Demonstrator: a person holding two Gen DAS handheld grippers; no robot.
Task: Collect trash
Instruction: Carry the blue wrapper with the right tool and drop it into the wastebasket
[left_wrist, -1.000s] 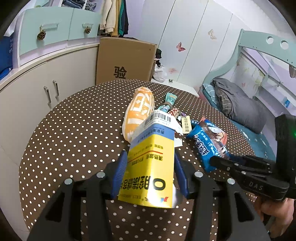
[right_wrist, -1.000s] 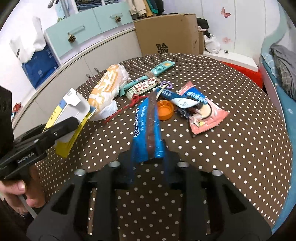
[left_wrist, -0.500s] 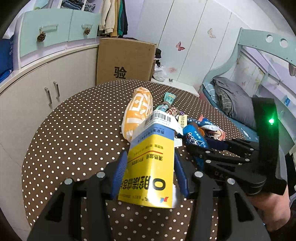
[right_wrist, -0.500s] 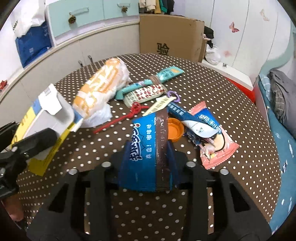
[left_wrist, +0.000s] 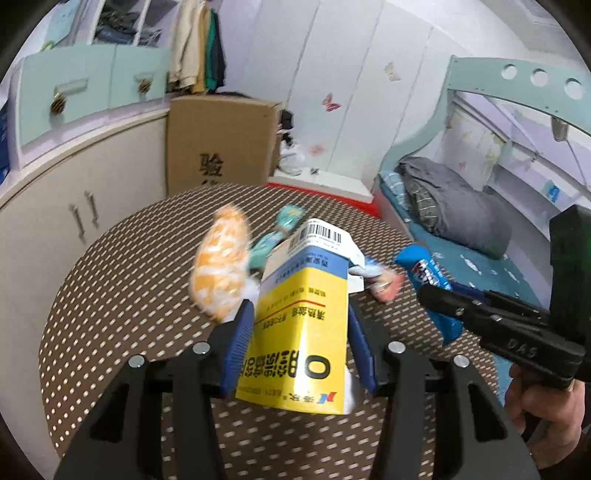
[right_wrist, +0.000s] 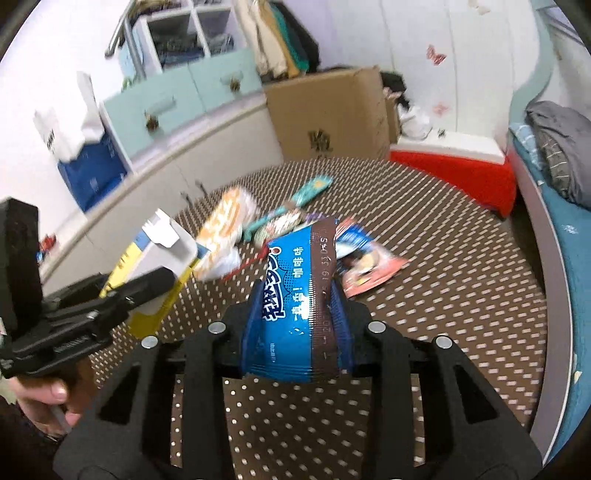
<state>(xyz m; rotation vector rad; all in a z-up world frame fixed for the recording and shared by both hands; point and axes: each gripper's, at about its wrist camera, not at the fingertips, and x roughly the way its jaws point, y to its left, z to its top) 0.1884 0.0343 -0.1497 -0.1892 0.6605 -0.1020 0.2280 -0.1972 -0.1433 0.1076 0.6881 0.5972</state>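
My left gripper is shut on a yellow and blue carton with a barcode flap, held above the table. It also shows at the left of the right wrist view. My right gripper is shut on a blue snack wrapper, also lifted; it shows at the right of the left wrist view. On the brown polka-dot table lie an orange bread bag, a teal wrapper and a pink and blue wrapper.
A cardboard box stands behind the table. A white curved cabinet with teal drawers is at the left. A bed with a grey pillow is at the right. A red stool edge is beyond the table.
Both grippers have risen and tilted up with their loads. The right gripper has drawn back to the right of the left one. The view is blurred by motion.
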